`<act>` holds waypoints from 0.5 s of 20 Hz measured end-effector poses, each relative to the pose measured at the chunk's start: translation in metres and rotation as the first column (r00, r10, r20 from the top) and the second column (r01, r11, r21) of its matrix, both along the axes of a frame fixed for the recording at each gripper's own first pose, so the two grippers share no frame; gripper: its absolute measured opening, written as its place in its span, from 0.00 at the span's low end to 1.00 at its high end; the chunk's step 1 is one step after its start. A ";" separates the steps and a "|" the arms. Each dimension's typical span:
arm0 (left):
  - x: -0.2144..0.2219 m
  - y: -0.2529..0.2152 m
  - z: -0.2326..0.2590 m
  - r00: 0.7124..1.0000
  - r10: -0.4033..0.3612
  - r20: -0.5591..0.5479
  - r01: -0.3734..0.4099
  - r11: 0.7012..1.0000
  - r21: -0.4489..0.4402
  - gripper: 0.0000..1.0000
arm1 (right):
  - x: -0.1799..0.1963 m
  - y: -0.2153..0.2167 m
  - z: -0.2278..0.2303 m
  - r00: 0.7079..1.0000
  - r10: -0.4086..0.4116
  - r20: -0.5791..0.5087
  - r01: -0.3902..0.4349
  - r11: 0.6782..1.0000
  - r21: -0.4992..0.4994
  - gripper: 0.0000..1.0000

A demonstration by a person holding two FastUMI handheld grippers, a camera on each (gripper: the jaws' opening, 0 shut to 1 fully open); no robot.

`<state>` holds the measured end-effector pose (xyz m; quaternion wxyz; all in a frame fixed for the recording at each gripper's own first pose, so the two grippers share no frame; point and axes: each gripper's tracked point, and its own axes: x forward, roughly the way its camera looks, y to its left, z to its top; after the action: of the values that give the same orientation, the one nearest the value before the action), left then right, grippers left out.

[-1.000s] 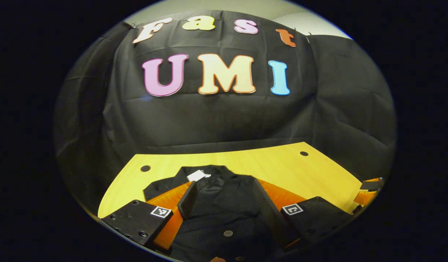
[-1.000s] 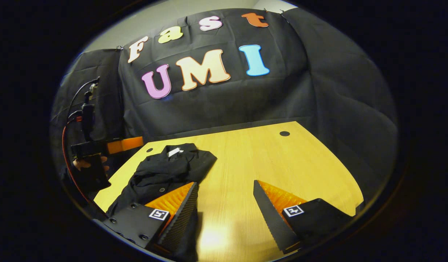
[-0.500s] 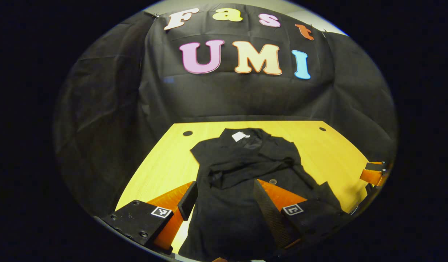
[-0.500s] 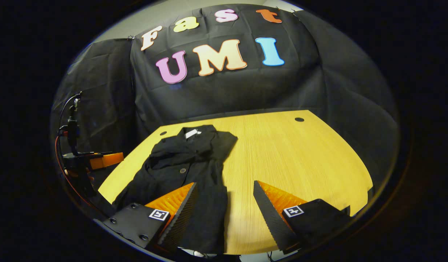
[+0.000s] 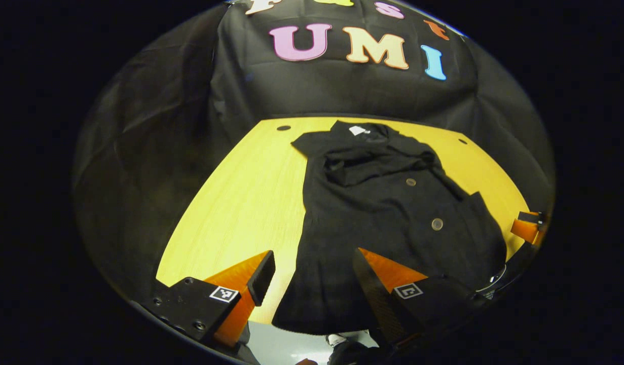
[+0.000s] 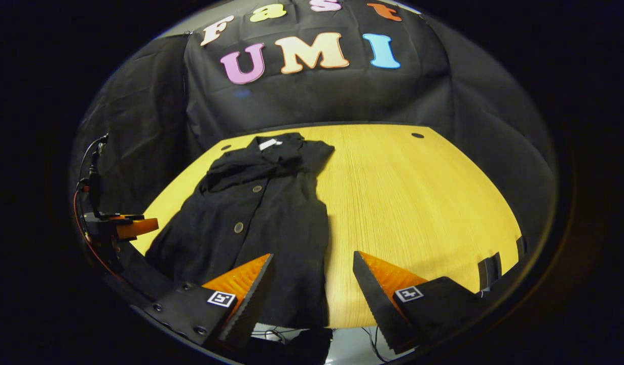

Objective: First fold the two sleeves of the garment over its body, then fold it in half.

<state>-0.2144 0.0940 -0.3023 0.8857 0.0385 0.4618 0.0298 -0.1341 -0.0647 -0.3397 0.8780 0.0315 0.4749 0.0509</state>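
Black garment (image 5: 388, 213) lies flat on bench (image 5: 241, 197), centre-right in left gripper view, hem between the spread, empty left claw (image 5: 312, 271); right claw (image 6: 312, 271) also spread, garment (image 6: 261, 213) lower left.

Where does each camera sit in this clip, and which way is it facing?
Left gripper view: rides the left gripper, above the table's near edge, facing the back wall across the black garment; its own open fingers show at the bottom.
Right gripper view: rides the right gripper, facing the same way over bare wooden table; own open fingers at the bottom, left gripper at far left.
Shared: the garment with its white collar tag, the table, and the wall.
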 end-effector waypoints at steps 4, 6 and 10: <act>-0.029 0.010 -0.020 0.998 0.021 -0.063 -0.020 1.000 0.006 0.95 | -0.019 0.001 -0.022 0.997 0.003 -0.074 -0.005 0.999 -0.033 0.98; -0.039 0.012 -0.029 0.996 0.022 -0.086 -0.021 1.000 0.010 0.95 | -0.024 0.005 -0.030 0.996 0.005 -0.094 -0.009 0.999 -0.045 0.98; -0.046 0.012 -0.035 0.995 0.034 -0.093 -0.036 0.999 -0.018 0.96 | -0.036 0.008 -0.049 0.988 0.007 -0.154 -0.019 0.997 -0.074 0.93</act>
<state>-0.2609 0.1061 -0.3376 0.8630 0.0232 0.5031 0.0389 -0.1701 -0.0563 -0.3886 0.8390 -0.0008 0.5430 0.0363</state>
